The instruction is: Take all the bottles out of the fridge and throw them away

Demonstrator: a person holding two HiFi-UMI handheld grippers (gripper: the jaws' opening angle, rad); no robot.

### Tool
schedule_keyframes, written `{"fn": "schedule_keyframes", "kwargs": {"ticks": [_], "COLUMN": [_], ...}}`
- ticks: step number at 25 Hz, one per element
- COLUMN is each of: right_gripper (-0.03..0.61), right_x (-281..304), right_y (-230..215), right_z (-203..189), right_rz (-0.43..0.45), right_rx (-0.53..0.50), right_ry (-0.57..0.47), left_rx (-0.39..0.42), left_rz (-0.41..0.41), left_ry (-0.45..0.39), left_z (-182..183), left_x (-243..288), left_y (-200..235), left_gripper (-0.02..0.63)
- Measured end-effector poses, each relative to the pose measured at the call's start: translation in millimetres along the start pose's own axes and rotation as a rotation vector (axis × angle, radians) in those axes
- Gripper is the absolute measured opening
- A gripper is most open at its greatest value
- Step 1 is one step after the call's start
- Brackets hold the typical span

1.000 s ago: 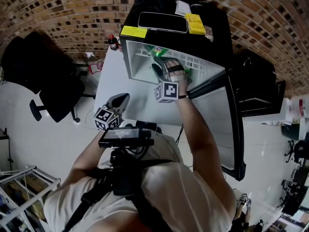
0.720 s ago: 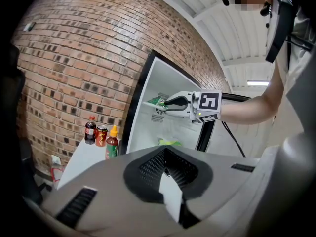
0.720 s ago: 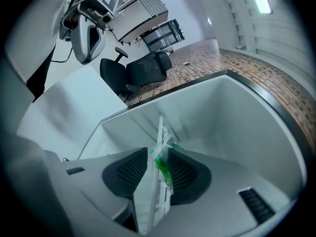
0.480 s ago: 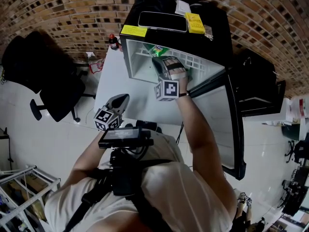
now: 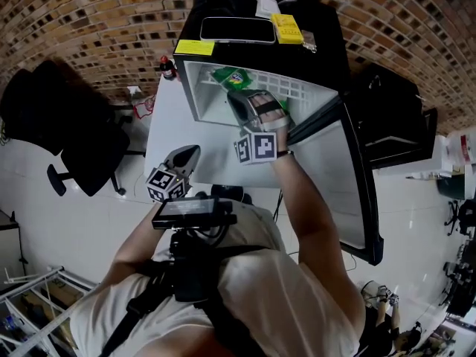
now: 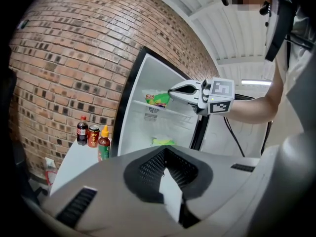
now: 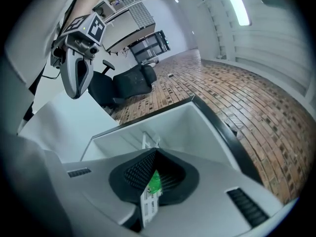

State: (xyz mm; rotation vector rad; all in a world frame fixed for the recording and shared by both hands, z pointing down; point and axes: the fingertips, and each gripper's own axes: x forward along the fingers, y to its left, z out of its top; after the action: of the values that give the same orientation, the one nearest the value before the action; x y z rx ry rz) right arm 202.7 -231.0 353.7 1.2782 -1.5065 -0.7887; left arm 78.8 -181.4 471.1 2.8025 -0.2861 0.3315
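The black fridge point(image 5: 212, 104) stands open on a white table. My right gripper point(image 5: 235, 95) reaches into its upper shelf and is shut on a crumpled green bottle point(image 5: 230, 76); its jaws have just been closing on it. In the right gripper view the green-and-white label point(image 7: 153, 185) is pinched between the jaws. The left gripper view shows that bottle point(image 6: 158, 99) hanging from the right gripper point(image 6: 171, 90) inside the fridge. Another green item point(image 6: 163, 142) lies on the lower shelf. My left gripper point(image 5: 189, 152) hovers shut and holds nothing, near my body.
The fridge door point(image 5: 335, 184) swings open to the right. A phone point(image 5: 238, 30) and yellow notes lie on the fridge top. A cola bottle point(image 6: 82, 130), a can point(image 6: 93, 133) and a sauce bottle point(image 6: 103, 145) stand on the white table point(image 5: 172, 121). A black office chair point(image 5: 67, 132) is at left.
The right gripper has closed on the green bottle and lifted it a little off the shelf. The left gripper has stayed where it was.
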Motion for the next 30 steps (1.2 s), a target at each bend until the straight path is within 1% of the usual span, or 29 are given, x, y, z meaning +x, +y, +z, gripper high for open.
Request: {"fn": "schedule_keyframes", "kwargs": {"ticks": [2, 7, 11, 13, 16, 20, 23, 26, 30], "right_gripper": [0.0, 0.0, 0.0, 0.0, 0.0, 0.0, 0.0, 0.0, 0.0], "right_x": [-10.5, -46.9, -78.5, -90.9, -104.9, -123.6, -137.3, -149.3, -165.6], "right_y": [-7.0, -24.2, -20.0, -4.9, 31.4, 70.5, 96.8, 120.1, 142.9], "right_z": [3.9, 18.9, 33.4, 39.7, 43.8, 46.6, 49.2, 52.5, 58.4], "right_rz": [-0.023, -0.101, -0.138, -0.127, -0.08, -0.041, -0.017, 0.017, 0.047], "right_rx": [0.017, 0.108, 0.188, 0.21, 0.231, 0.291, 0.342, 0.351, 0.384], "right_ry": [-0.005, -0.035, -0.047, -0.032, 0.03, 0.107, 0.141, 0.144, 0.116], "left_rx": [0.005, 0.02, 0.033, 0.035, 0.052, 0.102, 0.11, 0.128, 0.129], "left_rz": [-0.018, -0.08, -0.14, -0.172, -0.223, -0.293, -0.324, -0.32, -0.258], "left_ry": [0.005, 0.019, 0.027, 0.034, 0.057, 0.073, 0.09, 0.086, 0.089], "left_z": [-0.5, -0.8, -2.8, -6.1, -19.6, -32.2, -39.6, -41.0, -50.1], "left_x": [2.2, 7.0, 6.7, 5.1, 0.2, -2.1, -7.4, -15.5, -29.0], "left_y": [-2.8, -14.0, -21.6, -25.5, -31.6, -45.2, -55.8, -62.9, -64.1], "left_gripper": [0.012, 0.012, 0.012, 0.012, 0.012, 0.012, 0.012, 0.012, 0.012]}}
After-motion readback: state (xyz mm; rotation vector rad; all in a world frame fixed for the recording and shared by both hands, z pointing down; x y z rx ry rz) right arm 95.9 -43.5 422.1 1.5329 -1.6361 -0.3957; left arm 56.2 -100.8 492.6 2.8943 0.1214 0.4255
